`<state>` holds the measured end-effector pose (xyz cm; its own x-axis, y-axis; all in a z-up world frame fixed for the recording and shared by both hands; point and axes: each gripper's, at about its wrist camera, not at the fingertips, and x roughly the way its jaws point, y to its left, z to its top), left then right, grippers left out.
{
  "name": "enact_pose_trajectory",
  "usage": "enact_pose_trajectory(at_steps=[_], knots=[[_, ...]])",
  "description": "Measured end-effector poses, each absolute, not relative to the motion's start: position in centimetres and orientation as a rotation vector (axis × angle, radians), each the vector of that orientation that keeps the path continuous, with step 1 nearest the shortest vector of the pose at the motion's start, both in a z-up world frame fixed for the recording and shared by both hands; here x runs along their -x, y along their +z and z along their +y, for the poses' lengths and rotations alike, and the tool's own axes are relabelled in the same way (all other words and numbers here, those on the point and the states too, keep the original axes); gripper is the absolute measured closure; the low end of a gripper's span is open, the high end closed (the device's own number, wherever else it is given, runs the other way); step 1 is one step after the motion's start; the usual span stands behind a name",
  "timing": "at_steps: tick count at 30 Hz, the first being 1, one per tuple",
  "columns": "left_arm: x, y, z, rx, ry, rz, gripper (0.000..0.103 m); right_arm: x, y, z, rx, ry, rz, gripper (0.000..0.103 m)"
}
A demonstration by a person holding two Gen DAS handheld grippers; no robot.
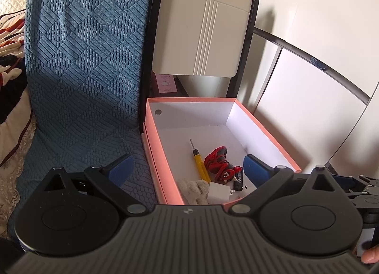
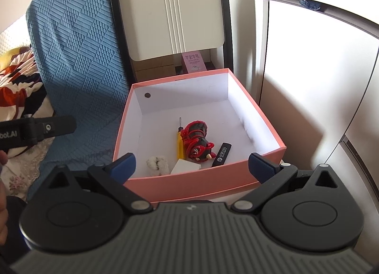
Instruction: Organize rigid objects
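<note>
Inside the pink box [image 2: 203, 184] lie the yellow screwdriver [image 2: 180, 144], red figurine [image 2: 197, 140], black USB stick [image 2: 221, 154], white adapter [image 2: 185, 167] and fluffy toy [image 2: 157, 165]; your left gripper [image 1: 188, 167] and right gripper [image 2: 192, 166] hover before it, jaws wide apart, holding nothing.

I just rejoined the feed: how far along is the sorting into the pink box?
Five items already lie in the pink box: yellow screwdriver, red figurine, black USB stick, white charger and fluffy toy. Left gripper and right gripper are both open and empty. Nothing left outside is visible.
</note>
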<state>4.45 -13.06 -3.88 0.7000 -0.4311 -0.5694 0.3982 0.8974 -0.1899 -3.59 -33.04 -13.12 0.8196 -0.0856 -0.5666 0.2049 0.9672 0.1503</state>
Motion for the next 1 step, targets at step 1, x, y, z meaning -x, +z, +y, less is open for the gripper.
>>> enact_pose_trajectory(at_steps=[1], knots=[[-4.45, -3.86, -13.06, 0.053, -0.464, 0.647, 0.003, 3.57, -13.14, -33.01, -0.207, -0.156, 0.593, 0.0]])
